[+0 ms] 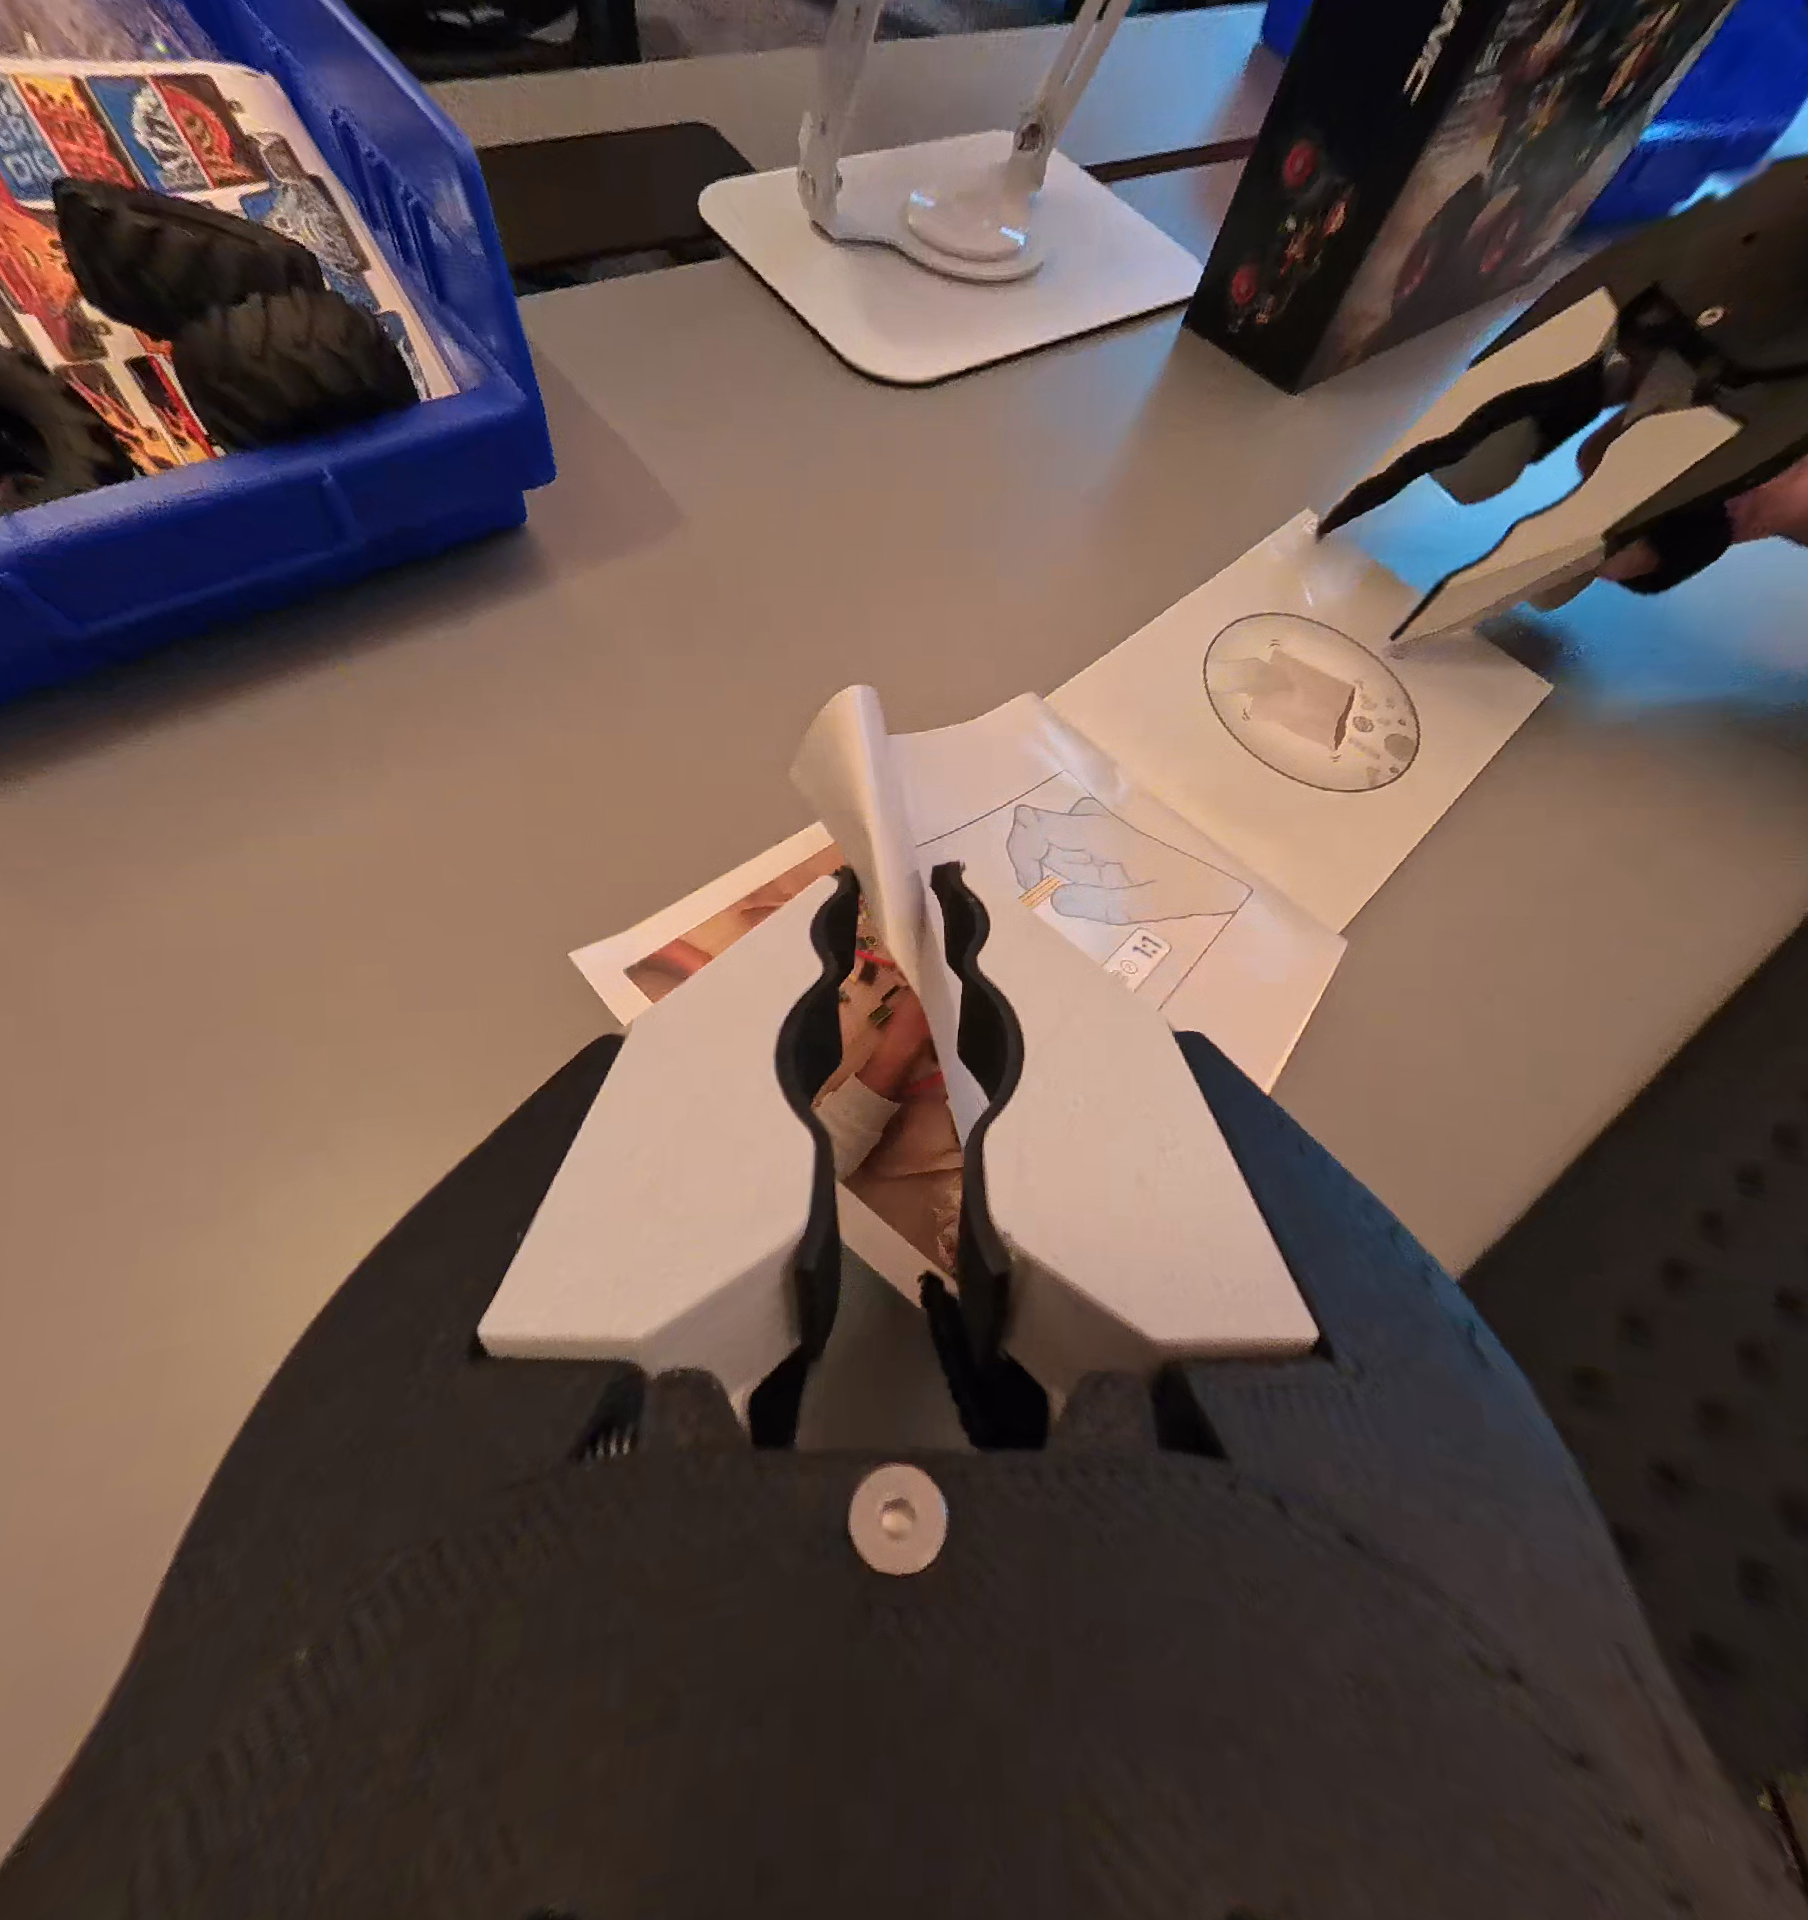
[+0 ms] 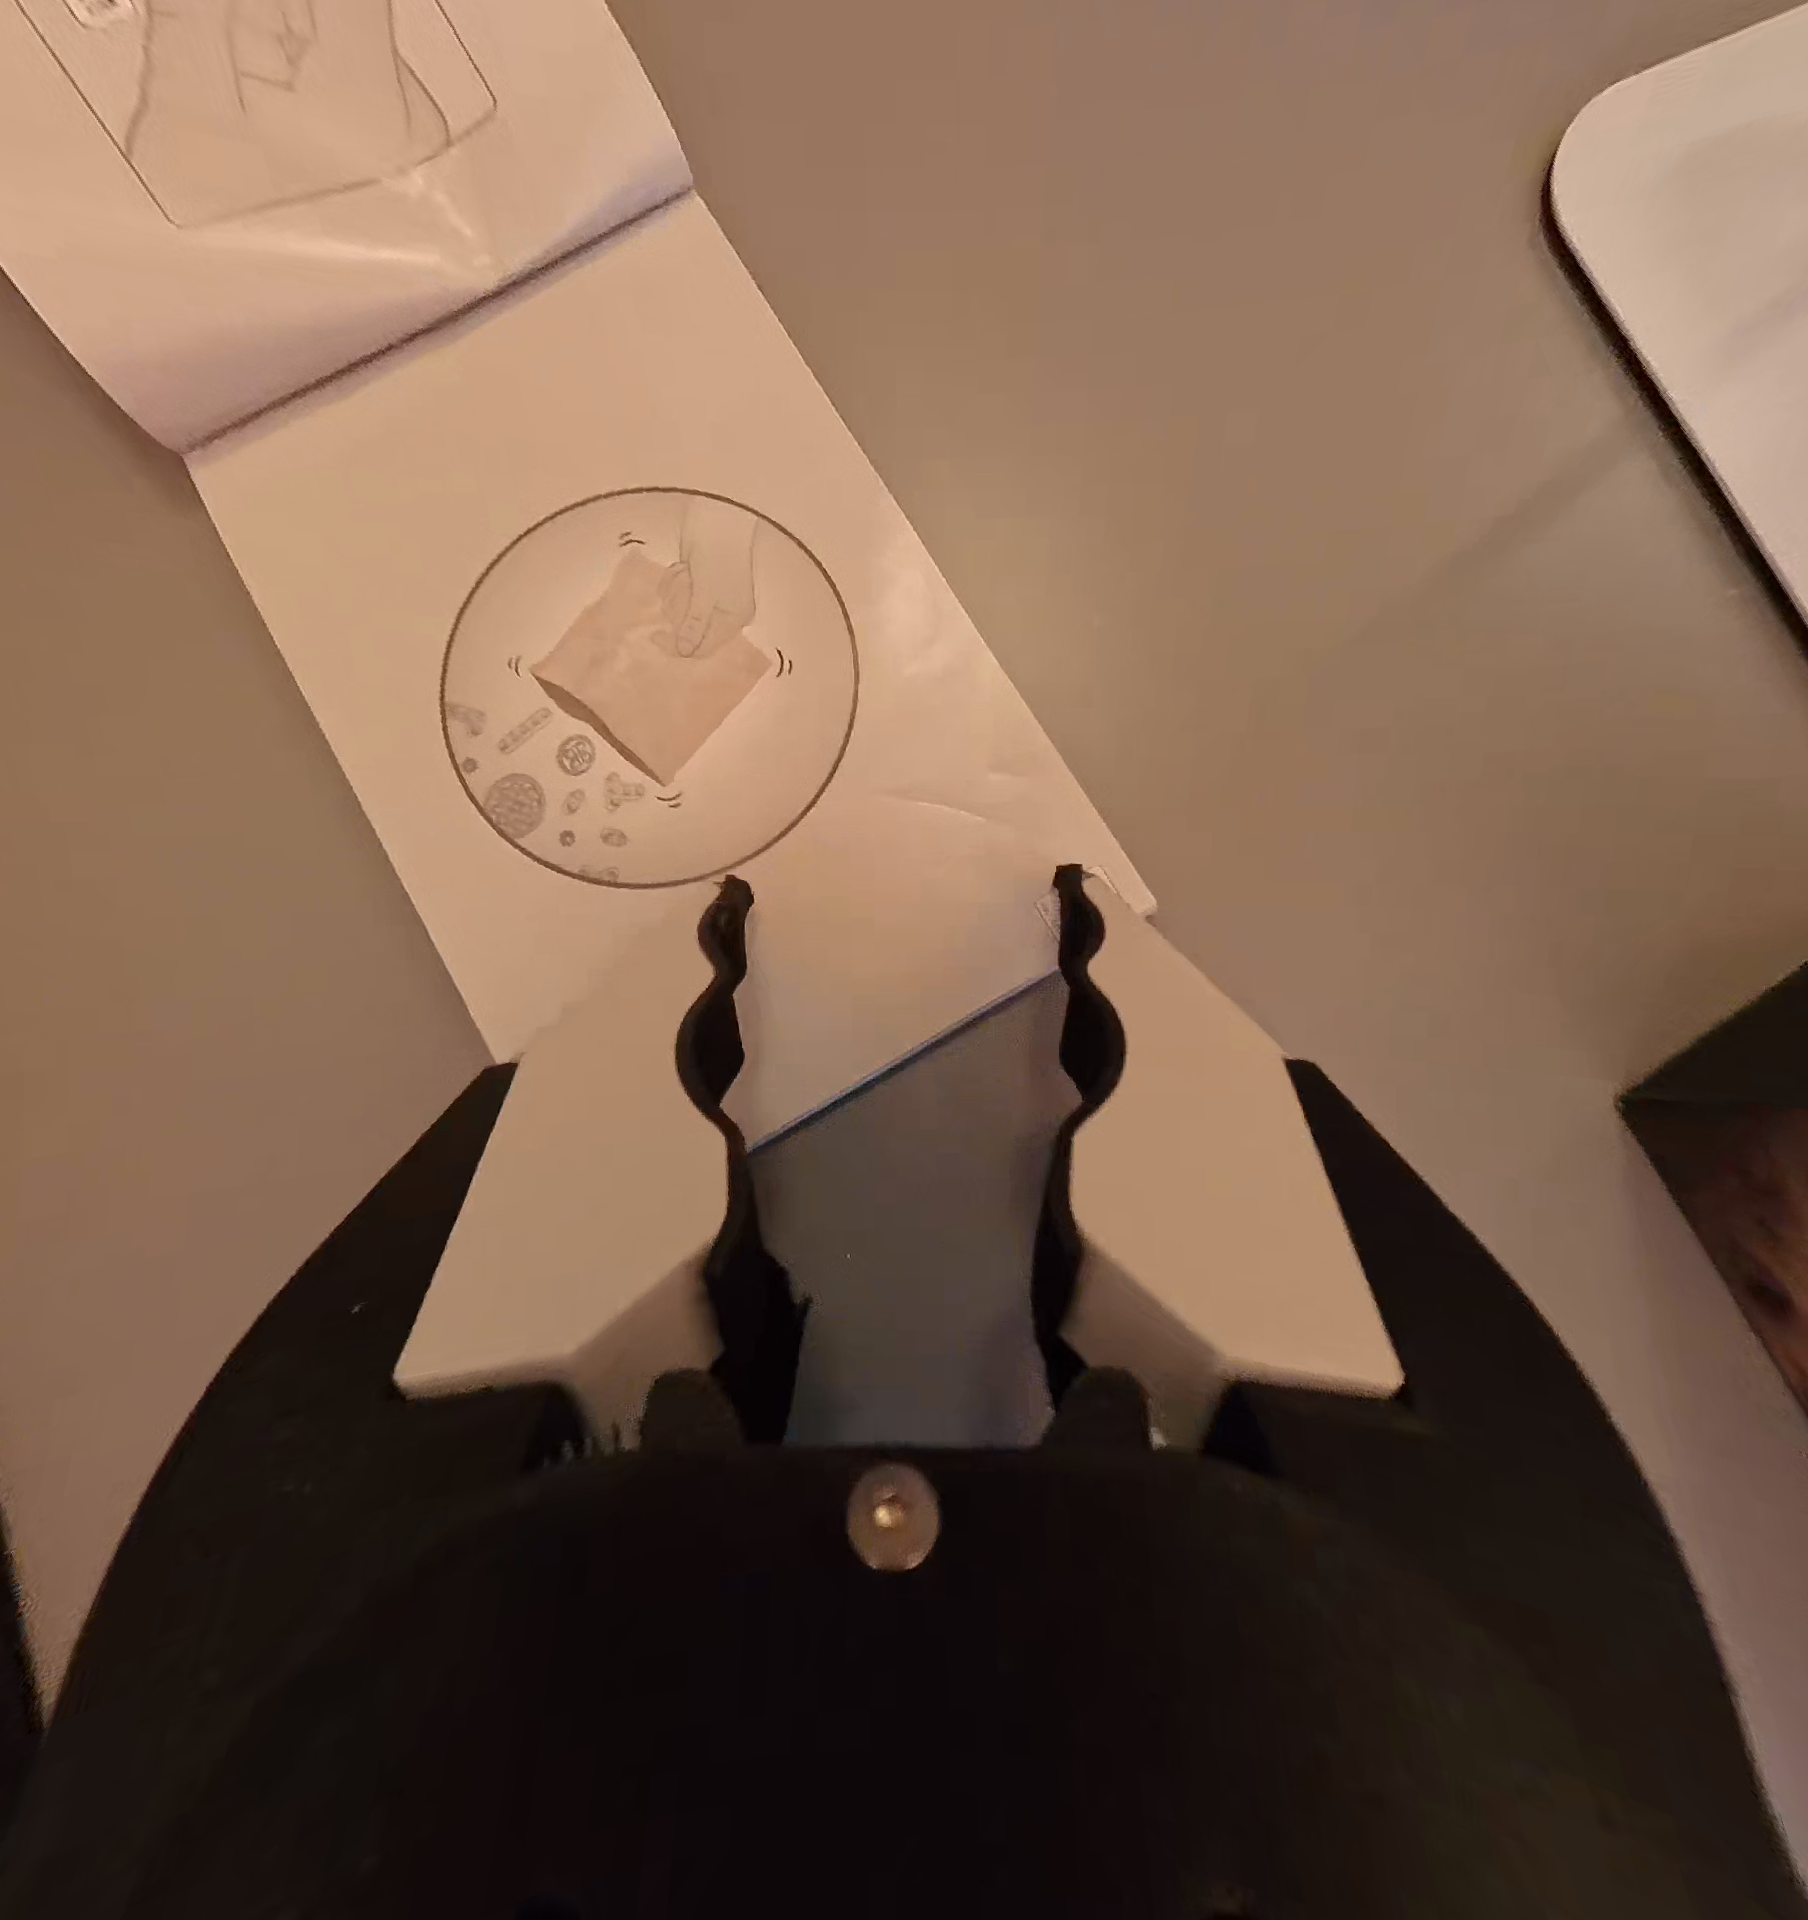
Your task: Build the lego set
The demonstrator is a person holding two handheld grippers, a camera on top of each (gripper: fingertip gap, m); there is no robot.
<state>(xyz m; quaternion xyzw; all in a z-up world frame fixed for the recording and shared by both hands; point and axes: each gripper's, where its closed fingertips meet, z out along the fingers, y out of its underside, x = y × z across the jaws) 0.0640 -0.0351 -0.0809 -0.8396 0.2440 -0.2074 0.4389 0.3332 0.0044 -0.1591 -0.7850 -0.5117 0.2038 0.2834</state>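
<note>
Much of your left gripper's [image 1: 887,883] catch is hidden: the raised page [image 1: 884,831] of the instruction booklet [image 1: 1284,810] stands between its two fingers, but you cannot tell from the left wrist view whether the pads actually pinch the sheet, since a gap shows beside the paper. The fingers sit narrowly apart, the page curling upward past their tips. Beneath them a coloured photo page [image 1: 671,951] peeks out, mostly covered by the gripper body.

The booklet lies open on the grey table [image 1: 671,675], running from your left gripper toward the right one. Its far page carries a round drawing [image 2: 648,686] of a bag being shaken out.

Your right gripper [image 2: 895,888] is spread wide, grasping nothing. Its tips point down at the outer end of that far page, one just beside the circle's edge, the other near the page corner; whether they touch the paper is hard to judge. In the left view your hand [image 1: 1773,499] shows behind it, partly cut off by the frame.

The blue bin [image 1: 256,520] at the left holds black tyres [image 1: 245,312] on printed sheets, cropped at the edge. The dark set box [image 1: 1399,187] stands upright far right, its top cut off. A white stand base [image 1: 941,270] sits between them.
</note>
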